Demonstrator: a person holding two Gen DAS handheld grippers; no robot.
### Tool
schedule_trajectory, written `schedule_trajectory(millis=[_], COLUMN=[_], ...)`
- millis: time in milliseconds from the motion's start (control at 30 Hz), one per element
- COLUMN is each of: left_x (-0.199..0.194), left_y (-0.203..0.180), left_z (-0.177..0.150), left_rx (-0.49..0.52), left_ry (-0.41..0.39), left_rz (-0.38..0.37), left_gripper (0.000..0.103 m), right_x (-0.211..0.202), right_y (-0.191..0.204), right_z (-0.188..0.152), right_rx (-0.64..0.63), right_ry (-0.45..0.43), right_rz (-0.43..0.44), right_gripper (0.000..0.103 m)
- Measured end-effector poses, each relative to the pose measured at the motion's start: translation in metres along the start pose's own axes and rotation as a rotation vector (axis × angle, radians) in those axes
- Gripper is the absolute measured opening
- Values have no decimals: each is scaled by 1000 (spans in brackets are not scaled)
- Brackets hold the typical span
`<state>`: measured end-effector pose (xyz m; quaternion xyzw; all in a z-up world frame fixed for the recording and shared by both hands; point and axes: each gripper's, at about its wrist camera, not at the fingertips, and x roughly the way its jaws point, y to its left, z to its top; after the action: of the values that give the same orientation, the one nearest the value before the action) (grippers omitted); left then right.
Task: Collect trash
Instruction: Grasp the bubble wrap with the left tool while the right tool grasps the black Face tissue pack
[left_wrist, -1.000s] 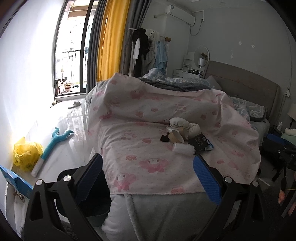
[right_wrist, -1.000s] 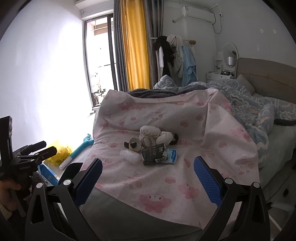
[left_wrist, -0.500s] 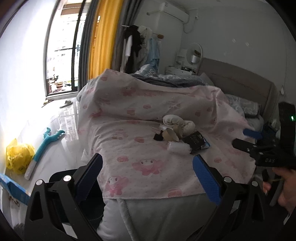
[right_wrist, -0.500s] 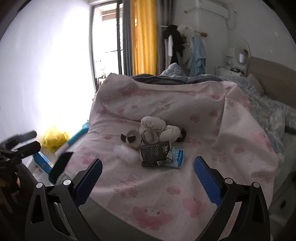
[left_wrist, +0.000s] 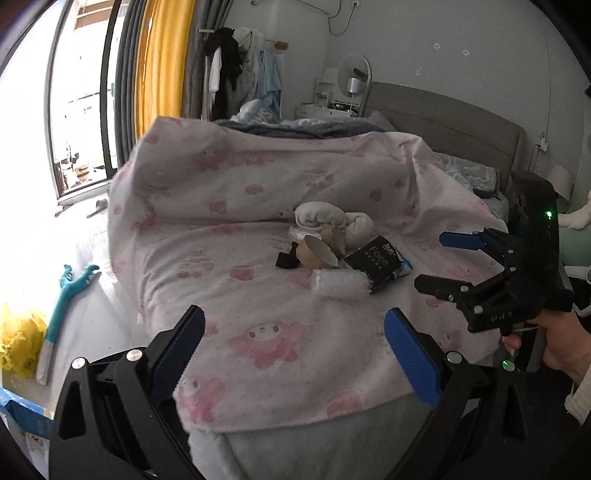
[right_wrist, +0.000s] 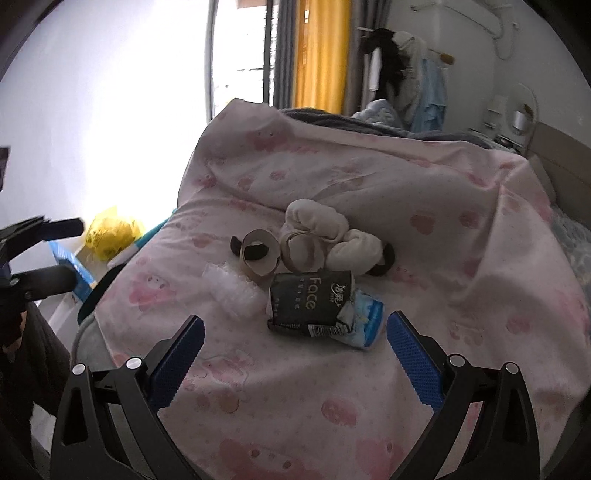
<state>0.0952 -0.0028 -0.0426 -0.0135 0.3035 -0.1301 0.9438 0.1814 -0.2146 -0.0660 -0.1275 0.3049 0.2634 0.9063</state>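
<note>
Both grippers have closed in on the pink blanket (right_wrist: 424, 206), where the right gripper (right_wrist: 295, 350) and left gripper (left_wrist: 293, 341), jaws wide and empty, face the black Face packet (right_wrist: 310, 299) near cardboard rolls (right_wrist: 258, 254).

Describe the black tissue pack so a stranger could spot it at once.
On the pink blanket covering the bed, a small pile of litter lies mid-blanket. The black tissue pack is at its near edge, between clear bubble wrap and a blue-white wrapper; only it says "Face".
</note>
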Motion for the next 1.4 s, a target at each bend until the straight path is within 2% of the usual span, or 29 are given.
schedule_trajectory(millis=[367,600,767,867,1000,1133,1233,1400], left_x=[54,81,104,116,126,133,132,117], left_y=[-9,-23,-34,-38,-37,-31,-26,-19], left_z=[11,15,17,15,16,16,17,24], left_rx=[15,33,59,72,51,27,13,-2], left_ry=[57,92,127,156,170,192,194,147], left_rz=[-74,-91,-100,-106,-101,-124,-129,-141], left_gripper=[98,98,96,89,85,67,65,64], right_x=[30,43,52,54,63,68,69,74], right_y=[-6,-13,-11,-11,-6,-5,-3,-2], right_z=[-7,-3,0,-2,-5,-1,2,5], right_rx=[-135,-179,-264,-268,-302,-302,-298,-298], right_ry=[36,31,57,66,84,78,69,74], right_rz=[29,25,25,68,41,25,25,5], right_gripper=[100,100,100,100,100,100,100,100])
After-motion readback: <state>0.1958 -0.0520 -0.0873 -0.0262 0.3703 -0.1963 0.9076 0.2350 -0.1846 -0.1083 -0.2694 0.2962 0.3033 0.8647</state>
